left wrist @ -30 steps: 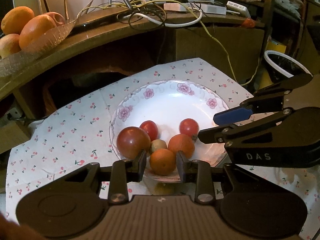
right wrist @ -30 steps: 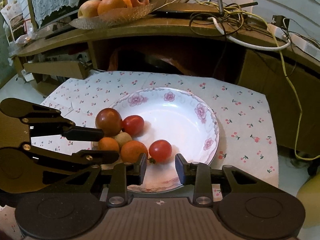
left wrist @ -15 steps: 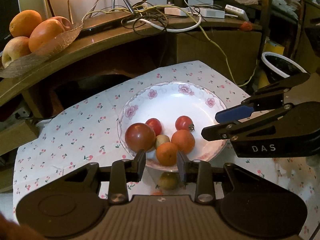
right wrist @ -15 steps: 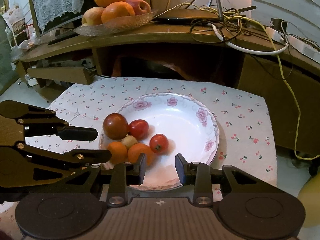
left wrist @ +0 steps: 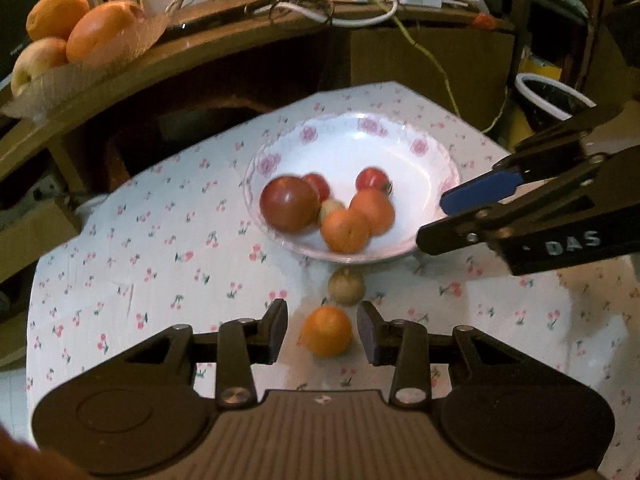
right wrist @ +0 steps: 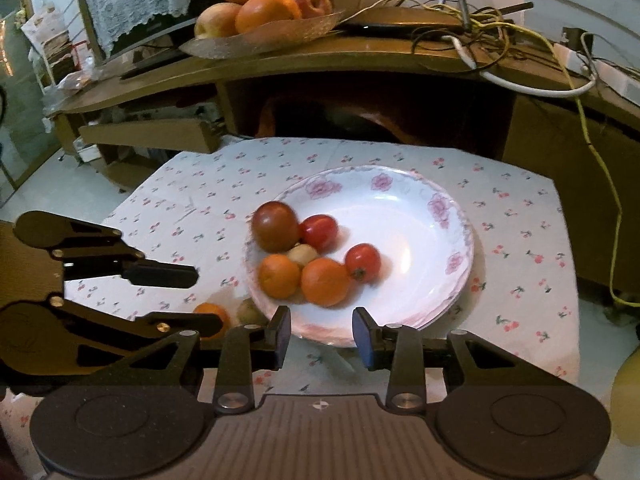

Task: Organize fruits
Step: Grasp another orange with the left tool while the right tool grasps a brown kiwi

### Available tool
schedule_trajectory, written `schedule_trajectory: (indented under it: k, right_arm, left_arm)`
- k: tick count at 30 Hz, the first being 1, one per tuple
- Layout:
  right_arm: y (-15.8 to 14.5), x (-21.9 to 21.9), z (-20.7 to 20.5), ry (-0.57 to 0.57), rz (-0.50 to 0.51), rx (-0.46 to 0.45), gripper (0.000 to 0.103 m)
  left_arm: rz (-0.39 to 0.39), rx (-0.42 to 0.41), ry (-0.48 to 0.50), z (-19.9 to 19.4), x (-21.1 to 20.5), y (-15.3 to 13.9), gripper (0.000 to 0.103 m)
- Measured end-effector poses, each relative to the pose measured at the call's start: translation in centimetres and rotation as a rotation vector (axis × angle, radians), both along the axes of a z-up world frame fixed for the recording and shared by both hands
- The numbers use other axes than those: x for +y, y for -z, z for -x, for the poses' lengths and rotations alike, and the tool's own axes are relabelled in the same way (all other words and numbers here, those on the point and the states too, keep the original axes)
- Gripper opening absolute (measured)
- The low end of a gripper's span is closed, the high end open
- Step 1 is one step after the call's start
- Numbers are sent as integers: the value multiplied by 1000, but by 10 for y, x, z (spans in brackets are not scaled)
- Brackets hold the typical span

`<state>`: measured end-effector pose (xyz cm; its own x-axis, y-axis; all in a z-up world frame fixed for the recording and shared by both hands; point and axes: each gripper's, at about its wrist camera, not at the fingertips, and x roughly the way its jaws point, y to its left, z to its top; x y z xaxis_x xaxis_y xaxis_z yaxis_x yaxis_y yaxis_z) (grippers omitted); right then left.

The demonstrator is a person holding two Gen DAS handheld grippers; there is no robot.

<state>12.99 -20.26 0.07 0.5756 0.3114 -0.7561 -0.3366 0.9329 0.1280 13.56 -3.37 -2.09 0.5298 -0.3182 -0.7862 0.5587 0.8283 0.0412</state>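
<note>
Both hand-held grippers spread wide, holding nothing, near the fruit plate [right wrist: 456, 284].
An orange [left wrist: 326, 330] lies between the left hand-held gripper [left wrist: 322, 330] fingers, untouched; the right hand-held gripper [right wrist: 322, 334] view half-hides it. Plate fruit blurred.

Your plate [left wrist: 420, 240] is holding six fruits; an orange [left wrist: 326, 331] and a small round fruit [left wrist: 346, 285] are sitting just before it, on the tablecloth [left wrist: 160, 264].
</note>
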Motion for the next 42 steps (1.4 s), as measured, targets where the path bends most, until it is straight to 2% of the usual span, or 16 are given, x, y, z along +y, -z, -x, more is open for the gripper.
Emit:
schedule_trajectory:
  k: [12,16,25,33,37,42]
  right_arm:
    - [7,12,5,-50,-23,45,39]
    - [7,13,7,-55,-24,49,39]
    - [16,31,8,-86,-49,91,39]
    - [37,41,-7,22,-107,114,39]
    - [43,42,-9,106,-138,87,38]
    - [47,56,-2,142,-92,15,35]
  left_arm:
    - [7,40,-8,-3,-1,20,43]
    - [8,50,-8,-3,0,21,36]
    - [21,46,-24,-2,17,16,36]
    - [32,59,-46,4,39,16,36]
    - [46,63,-55,8,45,18,36]
    - [53,58,-60,9,47,20,36]
